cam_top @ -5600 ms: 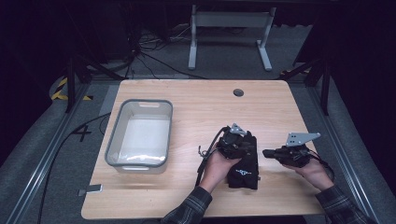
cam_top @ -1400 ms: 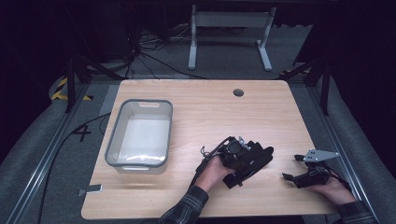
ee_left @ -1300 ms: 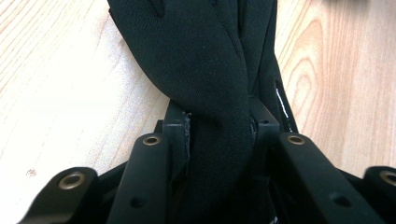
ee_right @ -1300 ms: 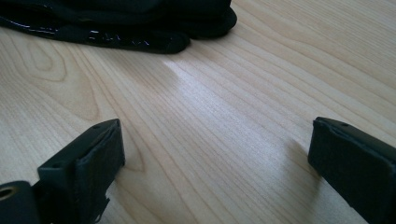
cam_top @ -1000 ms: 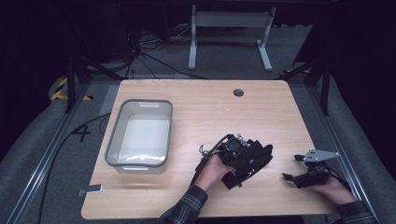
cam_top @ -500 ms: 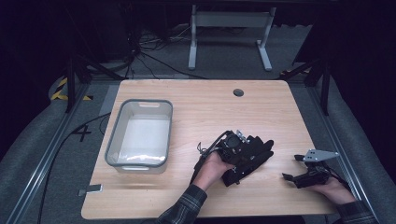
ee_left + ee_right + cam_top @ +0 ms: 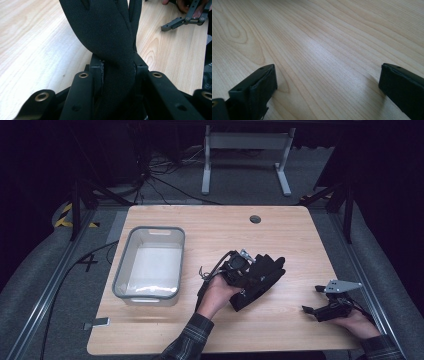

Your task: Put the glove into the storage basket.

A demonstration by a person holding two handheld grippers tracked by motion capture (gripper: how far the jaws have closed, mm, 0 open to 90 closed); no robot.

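The table (image 7: 165,215) is a light wooden top with a round cable hole (image 7: 255,219) near its far edge. A clear plastic bin (image 7: 148,263) stands on the left half of the table; it appears empty, its pale floor visible through the open top.

The work in hand is the handling of a black glove (image 7: 260,275), which sits near the middle of the table, right of the bin and well apart from it. In the high view its fingers point away from the person and to the right.

The left gripper (image 7: 239,270) grips the glove. The left gripper view shows the fabric (image 7: 110,37) pinched between the two jaws at a narrow part, with the broader part fanning out beyond them above the table surface. Whether the far end touches the table cannot be told.

The right gripper (image 7: 320,312) rests low near the table's right front corner, well apart from the glove. Its jaws stand wide apart with nothing between them; the right gripper view shows bare wood grain (image 7: 324,50) across the gap.

Judged step: the glove is secured in one gripper and is in carry; the likely destination is the bin. The next move calls for a firm hold on the limp fabric, enough lift for the hanging part to pass over the bin's near rim (image 7: 145,296), and release only once the glove is over the opening. The right gripper is free to assist.
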